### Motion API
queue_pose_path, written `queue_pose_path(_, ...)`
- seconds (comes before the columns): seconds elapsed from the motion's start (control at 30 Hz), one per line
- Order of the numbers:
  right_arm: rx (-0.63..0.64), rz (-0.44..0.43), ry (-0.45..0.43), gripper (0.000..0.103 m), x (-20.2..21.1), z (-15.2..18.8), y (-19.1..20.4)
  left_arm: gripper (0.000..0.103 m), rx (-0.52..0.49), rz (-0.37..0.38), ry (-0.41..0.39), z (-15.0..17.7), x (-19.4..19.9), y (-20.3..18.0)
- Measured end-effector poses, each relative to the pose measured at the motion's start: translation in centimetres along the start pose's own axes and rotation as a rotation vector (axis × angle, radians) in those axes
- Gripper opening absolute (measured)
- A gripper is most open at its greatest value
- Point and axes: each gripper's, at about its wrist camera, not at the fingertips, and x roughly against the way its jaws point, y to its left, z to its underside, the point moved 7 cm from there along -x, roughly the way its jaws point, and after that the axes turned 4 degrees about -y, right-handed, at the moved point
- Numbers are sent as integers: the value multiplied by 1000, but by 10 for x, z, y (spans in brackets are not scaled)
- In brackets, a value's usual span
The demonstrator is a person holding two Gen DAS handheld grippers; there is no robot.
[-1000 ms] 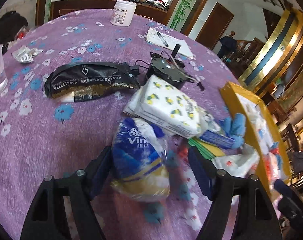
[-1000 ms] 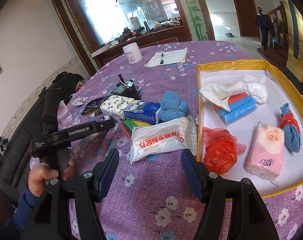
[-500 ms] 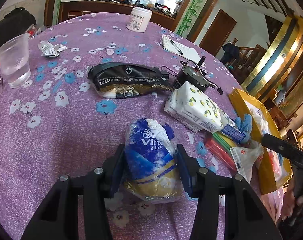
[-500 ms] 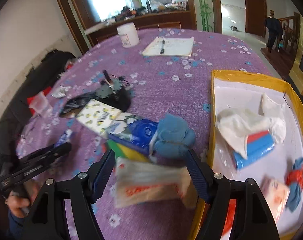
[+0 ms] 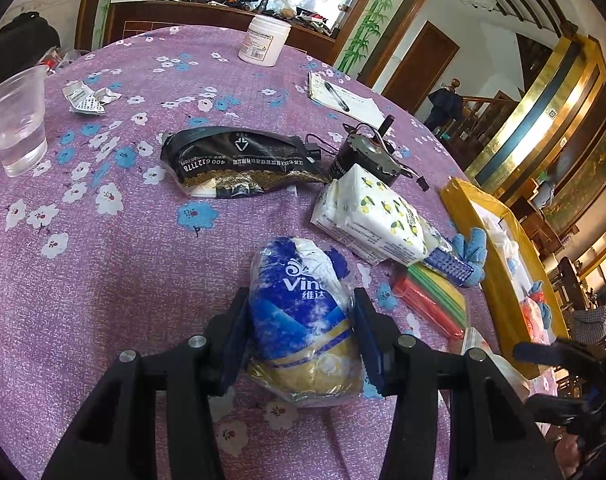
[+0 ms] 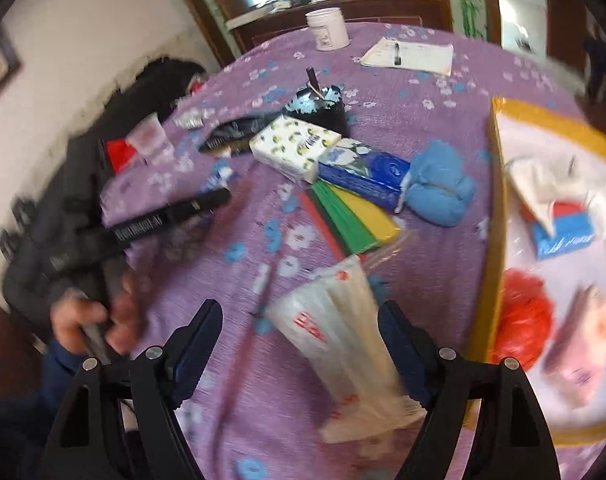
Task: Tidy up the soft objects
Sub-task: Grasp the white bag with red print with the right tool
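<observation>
My left gripper (image 5: 301, 304) is shut on a blue, white and gold tissue pack (image 5: 303, 304) resting on the purple flowered tablecloth (image 5: 143, 280). My right gripper (image 6: 299, 320) hovers over a white plastic pack with red print (image 6: 339, 332). Its jaws are opening, the pack lies between them nearer the right finger, and the pads do not press it. Beyond lie a lemon-print tissue pack (image 6: 293, 146), a blue tissue pack (image 6: 367, 178), coloured sheets (image 6: 351, 220) and a blue cloth (image 6: 439, 194). The yellow-rimmed tray (image 6: 489, 240) at right holds a red bag (image 6: 523, 320) and other soft packs.
A plastic cup of water (image 5: 15, 120) stands at the left edge. A black pouch (image 5: 243, 160), a small motor with wires (image 5: 363, 156), a white jar (image 5: 263, 40), a notepad with a pen (image 5: 343, 98) and crumpled foil (image 5: 87, 98) lie farther back.
My left gripper closed onto the blue tissue pack, then stayed still. My right gripper swung left and down over the white pack, rolled, and its jaws spread wider.
</observation>
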Motion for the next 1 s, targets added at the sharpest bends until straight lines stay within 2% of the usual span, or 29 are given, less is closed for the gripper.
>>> queue_pose_path(0.1, 115, 100, 27, 84, -7, 10, -6, 48, -4, 1, 2, 0, 0, -1)
queue_pose_path(0.2, 195, 132, 42, 82, -17, 18, -7, 48, -15, -1, 8, 0, -2, -3)
queue_pose_path(0.23, 213, 130, 47, 69, -20, 22, -4, 48, -21, -2, 10, 1, -2, -4)
queue_pose_path(0.27, 237, 134, 64, 51, -25, 27, 0, 48, -27, -1, 13, 1, -3, -5)
queue_pose_path(0.3, 252, 144, 78, 51, -30, 30, 2, 48, -34, 1, 18, 1, -4, -7)
queue_pose_path(0.33, 259, 158, 55, 50, -30, 30, 5, 48, -41, 4, 20, 1, -5, -8)
queue_pose_path(0.4, 234, 146, 5, 50, -28, 23, 11, 48, -48, 11, 18, 1, -5, -10)
queue_pose_path(0.5, 131, 136, -156, 50, -8, 1, 10, 48, -46, 22, 7, 0, -3, -10)
queue_pose_path(0.6, 18, 100, -267, 50, 1, -15, 1, 48, -45, 25, -3, 0, -1, -10)
queue_pose_path(0.7, -58, 144, -307, 50, -9, -21, -17, 48, -42, 25, -10, 0, 0, -10)
queue_pose_path(0.8, -148, 111, -293, 50, -20, -22, -33, 48, -41, 29, -13, 0, 1, -9)
queue_pose_path(0.87, -149, 135, -341, 50, -11, -24, -38, 48, -43, 29, -12, 0, 1, -10)
queue_pose_path(1.0, -151, 134, -361, 50, -7, -21, -34, 48, -45, 19, -10, 0, 0, -9)
